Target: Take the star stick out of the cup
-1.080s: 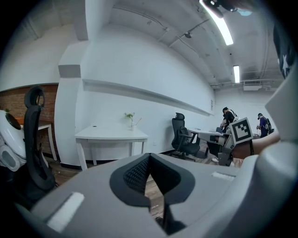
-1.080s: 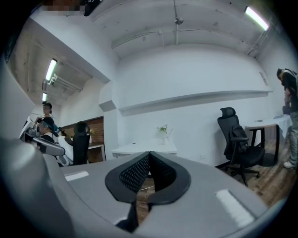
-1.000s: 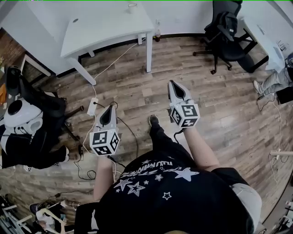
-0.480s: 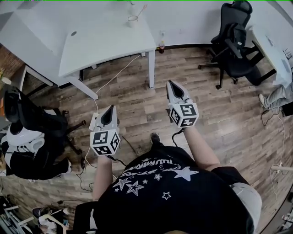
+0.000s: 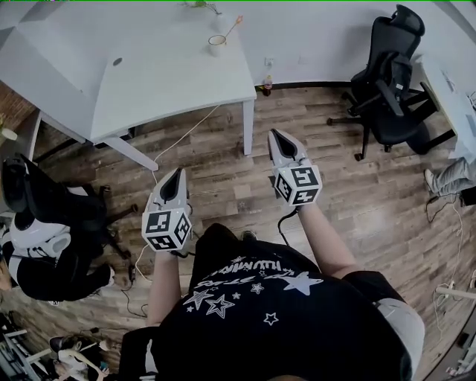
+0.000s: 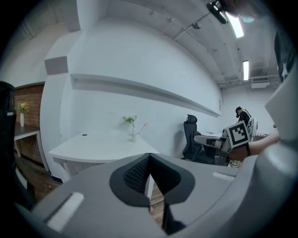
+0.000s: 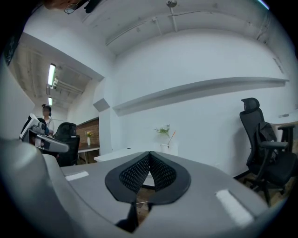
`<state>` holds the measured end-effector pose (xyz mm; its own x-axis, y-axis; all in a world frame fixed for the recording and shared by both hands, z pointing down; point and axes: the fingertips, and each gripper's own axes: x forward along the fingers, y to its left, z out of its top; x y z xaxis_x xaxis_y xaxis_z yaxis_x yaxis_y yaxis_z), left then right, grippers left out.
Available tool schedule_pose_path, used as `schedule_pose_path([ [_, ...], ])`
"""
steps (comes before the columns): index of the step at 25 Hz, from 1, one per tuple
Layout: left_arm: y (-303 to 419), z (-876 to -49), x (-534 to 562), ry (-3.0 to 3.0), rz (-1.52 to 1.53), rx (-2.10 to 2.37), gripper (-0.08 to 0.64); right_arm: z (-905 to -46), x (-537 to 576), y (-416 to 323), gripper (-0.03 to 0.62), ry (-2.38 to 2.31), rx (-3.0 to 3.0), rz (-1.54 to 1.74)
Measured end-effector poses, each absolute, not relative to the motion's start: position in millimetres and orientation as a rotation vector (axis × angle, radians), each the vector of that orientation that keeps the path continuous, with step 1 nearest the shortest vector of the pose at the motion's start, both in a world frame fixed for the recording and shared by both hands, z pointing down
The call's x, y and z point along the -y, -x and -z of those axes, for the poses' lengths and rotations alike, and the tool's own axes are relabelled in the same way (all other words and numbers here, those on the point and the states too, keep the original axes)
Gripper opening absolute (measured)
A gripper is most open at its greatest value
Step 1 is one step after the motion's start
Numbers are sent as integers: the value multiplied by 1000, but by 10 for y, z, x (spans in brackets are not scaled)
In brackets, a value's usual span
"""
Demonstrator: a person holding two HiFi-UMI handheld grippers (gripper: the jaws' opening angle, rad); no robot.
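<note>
A white cup (image 5: 216,45) stands at the far right part of the white table (image 5: 149,74), with the star stick (image 5: 233,27) leaning out of it to the right. The cup (image 6: 134,136) and stick also show small and far off in the left gripper view, and the cup (image 7: 164,147) in the right gripper view. My left gripper (image 5: 177,177) and right gripper (image 5: 277,138) are both shut and empty, held over the wooden floor well short of the table, pointing toward it.
A small plant (image 5: 199,6) stands behind the cup by the wall. Black office chairs stand at the right (image 5: 390,74) and at the left (image 5: 44,216). Cables (image 5: 186,134) and a power strip lie on the floor under the table's front edge. A bottle (image 5: 267,80) stands by the wall.
The person has walked toward the table: table and cup have come lower and nearer in the head view. Both grippers kept their pose, shut.
</note>
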<state>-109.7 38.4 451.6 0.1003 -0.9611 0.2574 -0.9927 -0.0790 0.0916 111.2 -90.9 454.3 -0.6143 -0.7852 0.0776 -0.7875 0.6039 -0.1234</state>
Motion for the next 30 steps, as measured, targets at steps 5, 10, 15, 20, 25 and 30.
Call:
schedule_pose_path([
  [5,1296,-4552,-78,-2119,-178,1952,3,-4603,1215,-910,17,-1354,2792,-233],
  [10,1457,-4620,587,-2156,-178,1927,3,-4655,1762,-810,17,-1409,2759,-237],
  [15,1648,-4625,1430,-2200,-154,1875,3,-4565,2484,-637,17,-1441,2765,-228],
  [20,1907,-4696,2264,-2220,-176,1816,3,-4536,3275,-356,17,-1477,2758,-265],
  [25,2125,-4696,2957,-2233,-208,1751,3,-4597,3950,-138,17,-1505,2696,-357],
  [30,2331,-4706,3477,-2247,-212,1718,3,-4672,4524,23,17,-1552,2641,-432],
])
